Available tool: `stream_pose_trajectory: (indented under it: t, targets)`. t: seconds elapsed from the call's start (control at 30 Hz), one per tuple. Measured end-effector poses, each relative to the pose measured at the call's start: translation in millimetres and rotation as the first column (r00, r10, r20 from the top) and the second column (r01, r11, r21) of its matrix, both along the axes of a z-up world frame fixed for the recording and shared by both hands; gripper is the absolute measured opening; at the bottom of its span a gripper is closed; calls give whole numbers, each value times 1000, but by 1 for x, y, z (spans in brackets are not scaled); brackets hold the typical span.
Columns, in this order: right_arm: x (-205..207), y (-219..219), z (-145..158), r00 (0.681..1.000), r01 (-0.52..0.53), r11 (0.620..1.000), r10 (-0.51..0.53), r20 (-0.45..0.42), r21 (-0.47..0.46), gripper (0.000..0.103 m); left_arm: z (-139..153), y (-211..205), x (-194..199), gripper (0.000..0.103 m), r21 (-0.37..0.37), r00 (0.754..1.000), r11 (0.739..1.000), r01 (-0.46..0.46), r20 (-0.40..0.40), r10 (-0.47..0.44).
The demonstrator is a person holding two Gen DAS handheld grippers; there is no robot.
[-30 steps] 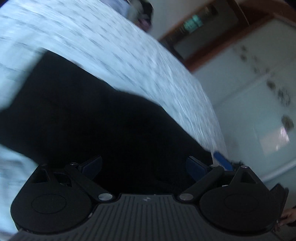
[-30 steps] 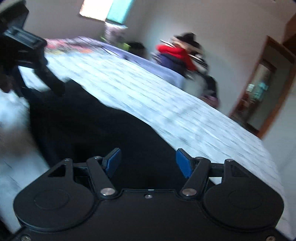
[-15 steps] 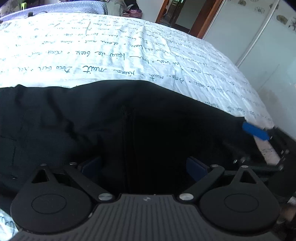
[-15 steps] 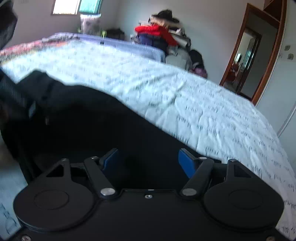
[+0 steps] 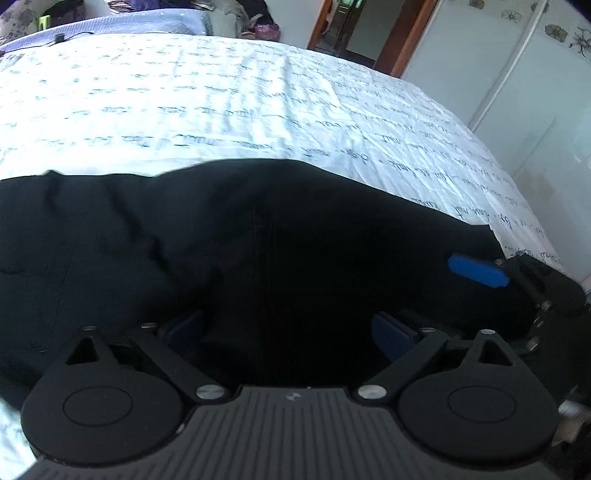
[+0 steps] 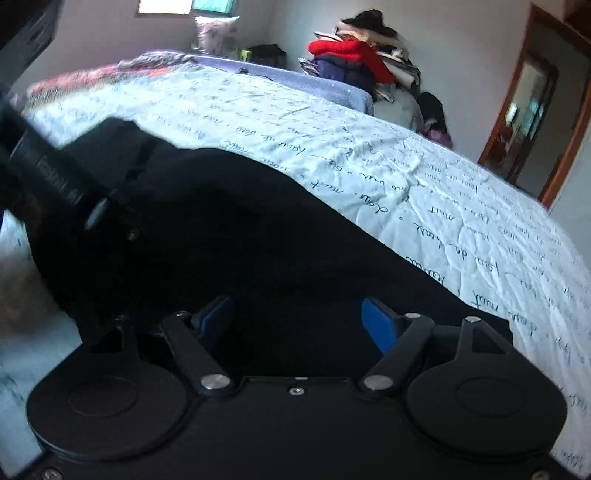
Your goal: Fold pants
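Note:
Black pants (image 5: 229, 243) lie spread across the near part of a bed with a white script-printed sheet (image 5: 221, 103). My left gripper (image 5: 288, 328) is open, its blue pads wide apart low over the dark cloth. My right gripper (image 6: 299, 321) is also open over the pants (image 6: 258, 236), near their right end. The right gripper's blue pad (image 5: 476, 271) shows at the right edge of the left wrist view. The left gripper's black body (image 6: 51, 173) shows at the left of the right wrist view. Neither holds cloth.
A pile of clothes with a red garment (image 6: 351, 51) stands beyond the far side of the bed. A wooden door frame (image 6: 517, 118) is at the right. A white wardrobe (image 5: 517, 74) lies right of the bed. A purple blanket (image 5: 110, 22) lies along the far edge.
Both grippers have swung from a tilted, blurred view to level over the pants. The pants now lie flatter on the sheet. Both jaws stay open.

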State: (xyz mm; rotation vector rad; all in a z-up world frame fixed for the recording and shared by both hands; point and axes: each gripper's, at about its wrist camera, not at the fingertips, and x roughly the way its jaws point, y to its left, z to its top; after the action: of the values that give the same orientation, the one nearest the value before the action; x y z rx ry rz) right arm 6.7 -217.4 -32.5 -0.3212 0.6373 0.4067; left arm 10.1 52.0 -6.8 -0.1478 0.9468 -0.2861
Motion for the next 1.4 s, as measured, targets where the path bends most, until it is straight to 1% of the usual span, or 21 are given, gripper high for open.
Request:
stream_pose_trajectory:
  t: [0.1,0.17,0.2,0.23,0.3,0.33,0.4,0.43,0.57,0.7,0.8,0.9,0.93,1.03,1.07,1.13,1.2,1.27,1.33,1.37,1.4]
  targets:
    - [-17,15,30,994,-36,997,29,106,62,77,25,51,-23,92,-35,998,998,-43,50,45]
    - [-38,59,41,970,-175,984,172,172,7,77,43,112,-43,97,-97,989,990,-99,99,109]
    - [-50,87,41,942,-272,962,274,193,-37,77,50,144,-51,100,-118,979,980,-158,115,171]
    - [-62,117,36,905,-356,930,369,211,-96,77,55,177,-58,100,-132,959,962,-239,121,255]
    - [-73,169,25,838,-470,866,499,220,-174,77,60,231,-68,99,-142,900,904,-403,118,419]
    - [-73,190,18,817,-503,841,538,208,-201,75,61,250,-71,99,-146,869,874,-463,117,480]
    - [-65,222,2,798,-504,807,571,192,-307,66,61,272,-77,99,-176,835,839,-515,117,537]
    - [-61,234,-5,791,-494,789,582,186,-366,51,59,277,-79,99,-192,830,832,-521,114,546]
    - [-41,243,6,817,-476,819,546,182,-319,50,42,277,-71,99,-227,853,841,-491,72,517]
    - [-39,266,-7,817,-480,783,563,125,-395,49,19,276,-60,99,-244,875,850,-467,8,483]
    - [-45,266,-5,806,-477,768,576,137,-428,51,12,276,-57,99,-270,889,854,-444,-14,458]
    - [-46,280,-16,781,-449,743,596,187,-496,51,4,278,-45,100,-325,902,845,-425,-70,427]
    - [-42,286,-16,782,-442,749,591,198,-493,50,1,278,-39,99,-353,911,843,-406,-89,402]
    - [-24,286,-11,821,-446,789,549,157,-423,17,-4,276,-23,100,-398,917,826,-399,-148,372]
    - [-22,281,-8,822,-450,798,546,162,-401,13,-5,274,-19,101,-409,925,829,-380,-149,351]
    - [-21,267,4,831,-449,833,522,193,-323,7,-11,269,-6,102,-432,936,830,-352,-177,305]
    - [-23,257,19,833,-430,867,489,259,-253,7,-21,260,12,102,-439,935,830,-344,-237,262]
    - [-21,247,29,842,-419,886,461,279,-199,7,-25,250,29,101,-468,933,814,-344,-265,241]
    - [-19,247,24,842,-432,878,474,256,-204,7,-24,238,47,99,-512,943,796,-323,-249,222]
    - [-19,246,22,846,-431,881,469,254,-193,7,-25,230,59,87,-472,938,818,-329,-267,223]
    - [-17,247,19,855,-425,888,458,245,-177,7,-29,221,71,71,-391,922,853,-346,-310,232]
